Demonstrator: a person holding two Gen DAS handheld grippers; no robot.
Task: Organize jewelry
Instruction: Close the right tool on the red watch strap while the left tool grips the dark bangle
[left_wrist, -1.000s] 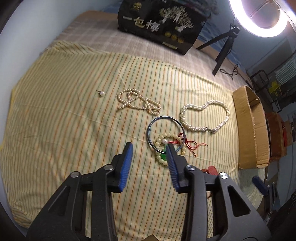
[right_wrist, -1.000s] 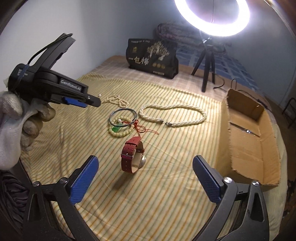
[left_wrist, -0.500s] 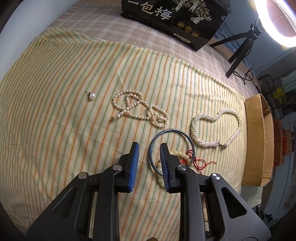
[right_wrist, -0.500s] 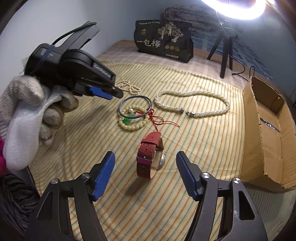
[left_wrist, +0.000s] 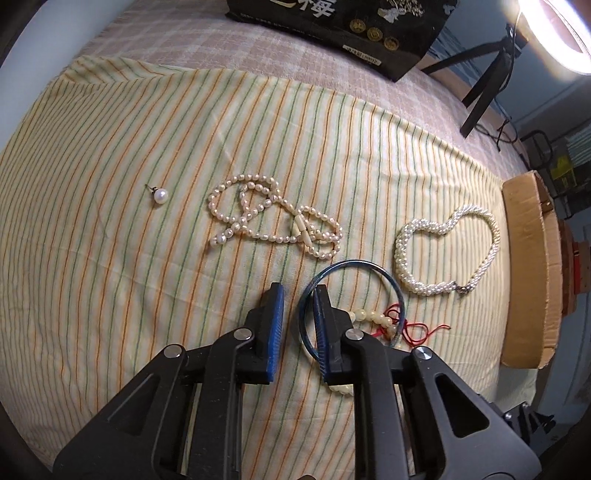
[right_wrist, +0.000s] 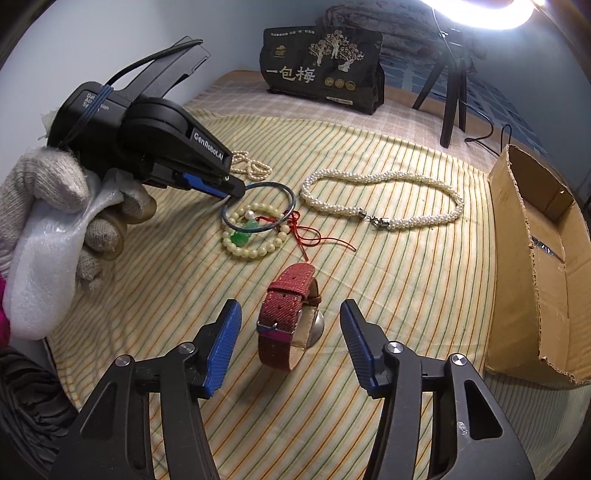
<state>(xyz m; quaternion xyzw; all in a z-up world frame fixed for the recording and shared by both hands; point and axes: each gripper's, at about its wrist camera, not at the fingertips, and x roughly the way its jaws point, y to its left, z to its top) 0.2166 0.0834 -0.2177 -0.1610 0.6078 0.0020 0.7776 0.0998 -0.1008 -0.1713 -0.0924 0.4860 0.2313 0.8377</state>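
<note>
Two grippers at work: our left gripper (left_wrist: 298, 295), narrowly parted, straddles the blue bangle's (left_wrist: 373, 266) rim; our right gripper (right_wrist: 290, 319) spreads wide around the red watch (right_wrist: 286, 317).

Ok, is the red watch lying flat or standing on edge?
On edge: the red watch stands on the striped cloth, strap looped upright, between the open right gripper fingers.

Earring (left_wrist: 160, 195) at frame left, bead strand (left_wrist: 273, 218) centre, bangle (left_wrist: 356, 302) below it, cardboard box (left_wrist: 532, 273) far right.
</note>
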